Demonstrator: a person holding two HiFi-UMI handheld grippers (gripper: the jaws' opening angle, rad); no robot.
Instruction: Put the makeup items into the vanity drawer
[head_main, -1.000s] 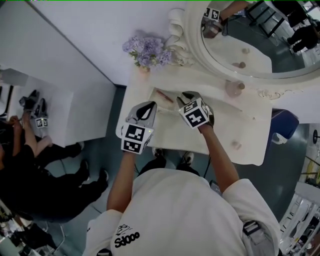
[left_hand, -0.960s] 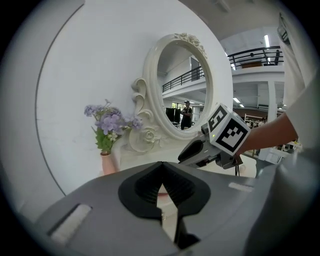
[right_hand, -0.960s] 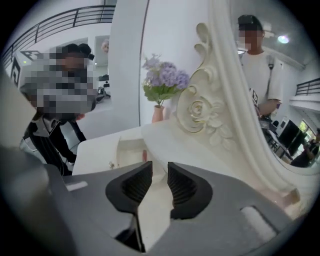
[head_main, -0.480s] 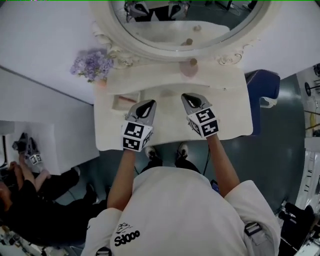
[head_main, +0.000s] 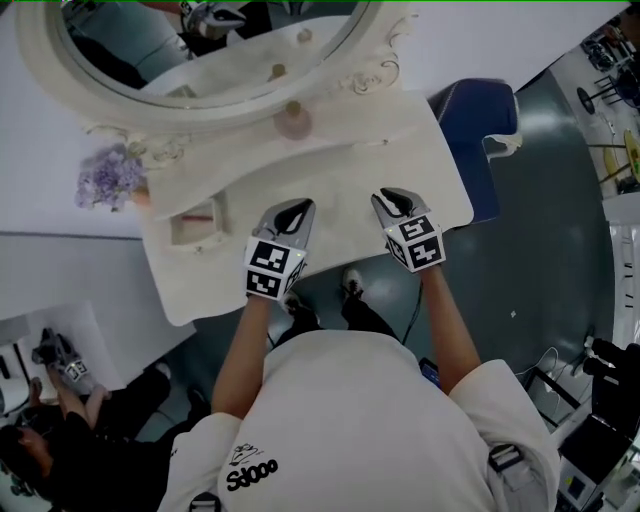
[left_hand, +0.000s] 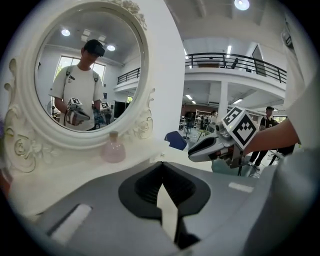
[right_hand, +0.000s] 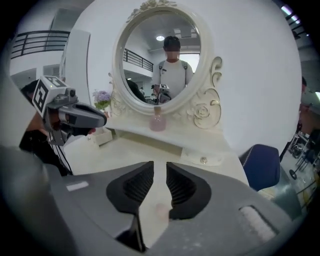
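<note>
The white vanity table (head_main: 330, 180) carries an oval mirror (head_main: 200, 50) and a pink bottle (head_main: 293, 122) on its shelf. A small drawer (head_main: 195, 222) stands open at the table's left with something pinkish in it. My left gripper (head_main: 290, 212) hovers over the front edge right of that drawer, jaws shut and empty (left_hand: 161, 162). My right gripper (head_main: 393, 197) hovers over the front right part. Its jaws (right_hand: 160, 162) are opening, a narrow gap shows, and nothing is between them. A faint pink spot (right_hand: 161, 210) on the tabletop shows through that gap, too blurred to name.
Purple flowers (head_main: 108, 177) stand at the table's far left. A shut drawer with a round knob (right_hand: 202, 160) sits under the shelf on the right. A blue chair (head_main: 480, 110) stands beyond the table's right end. People sit at the lower left (head_main: 60, 450).
Both grippers have drawn back from the open drawer to the table's front edge. The head view has swung, so the drawer now lies to the left of both.
</note>
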